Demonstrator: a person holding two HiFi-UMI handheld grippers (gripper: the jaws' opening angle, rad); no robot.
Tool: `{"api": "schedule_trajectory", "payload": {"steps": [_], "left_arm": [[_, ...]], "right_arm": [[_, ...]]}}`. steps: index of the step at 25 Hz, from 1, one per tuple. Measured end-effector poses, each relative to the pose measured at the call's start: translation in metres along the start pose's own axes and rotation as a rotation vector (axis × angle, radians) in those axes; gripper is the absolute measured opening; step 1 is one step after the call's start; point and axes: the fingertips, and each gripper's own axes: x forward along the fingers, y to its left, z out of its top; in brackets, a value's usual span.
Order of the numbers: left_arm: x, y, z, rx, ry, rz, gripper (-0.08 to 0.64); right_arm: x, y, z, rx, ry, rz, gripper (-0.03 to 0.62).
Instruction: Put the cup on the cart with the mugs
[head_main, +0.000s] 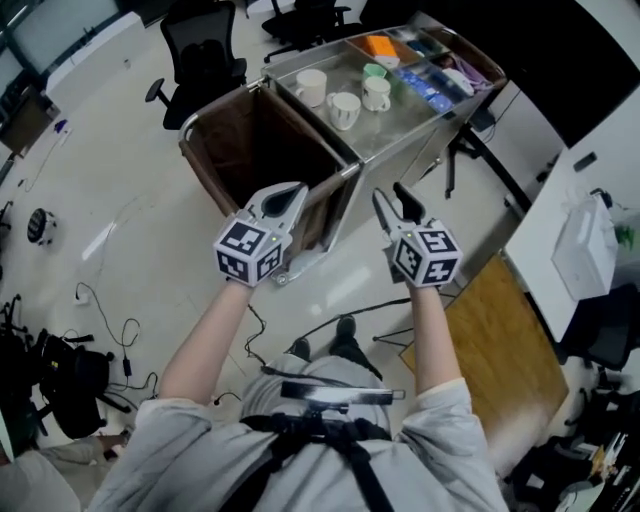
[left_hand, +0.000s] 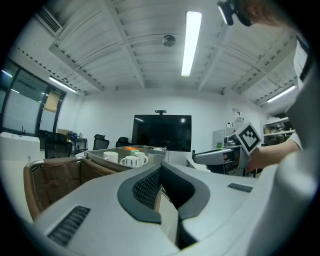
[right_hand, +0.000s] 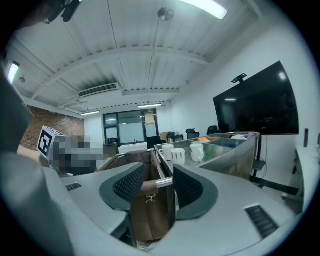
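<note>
A steel cart (head_main: 420, 120) stands ahead of me in the head view. Its top tray holds three white mugs (head_main: 344, 108) and a small green cup (head_main: 374, 71). I hold both grippers up side by side over the floor, short of the cart's near corner. My left gripper (head_main: 290, 197) is shut and empty, its pads meeting at the tip (left_hand: 160, 172). My right gripper (head_main: 390, 195) has its jaws partly apart (right_hand: 159, 170) with nothing held between them. The mugs (left_hand: 131, 160) show far off in the left gripper view. The mugs (right_hand: 177, 155) also appear beyond the jaws in the right gripper view.
A brown bag bin (head_main: 250, 140) hangs on the cart's left end, just beyond the left gripper. Colourful items (head_main: 430, 75) fill the tray's far compartments. Office chairs (head_main: 205, 55) stand behind, cables (head_main: 110, 330) lie on the floor at left, and a white desk (head_main: 580, 200) is at right.
</note>
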Motion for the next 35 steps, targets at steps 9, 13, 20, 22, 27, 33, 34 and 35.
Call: {"api": "schedule_trajectory", "payload": {"steps": [9,13,20,22,27,33,34,35], "left_arm": [[-0.029,-0.034,-0.031,-0.027,0.029,-0.006,-0.005],[-0.036,-0.054,-0.047,-0.029,0.048,0.014,-0.005],[-0.036,-0.106,-0.063,0.001,0.076,0.037,-0.005],[-0.037,-0.117,-0.065,-0.001,0.073,0.047,-0.005],[-0.047,-0.137,-0.069,-0.011,0.070,0.078,-0.005],[-0.056,-0.144,-0.073,-0.022,0.065,0.103,-0.005],[-0.058,-0.145,-0.074,-0.022,0.066,0.105,-0.005],[-0.059,-0.146,-0.075,-0.022,0.068,0.106,-0.005]], "right_arm": [[-0.092,-0.023,-0.071,0.035,0.073,-0.119,0.121],[-0.123,-0.037,-0.096,0.065,0.102,-0.129,0.098],[-0.179,-0.064,-0.131,0.109,0.129,-0.145,0.027],[-0.188,-0.071,-0.136,0.113,0.128,-0.142,0.011],[-0.203,-0.071,-0.141,0.106,0.129,-0.107,0.008],[-0.209,-0.065,-0.142,0.095,0.129,-0.088,0.006],[-0.210,-0.065,-0.142,0.093,0.129,-0.087,0.006],[-0.212,-0.065,-0.141,0.092,0.127,-0.088,0.006]]}}
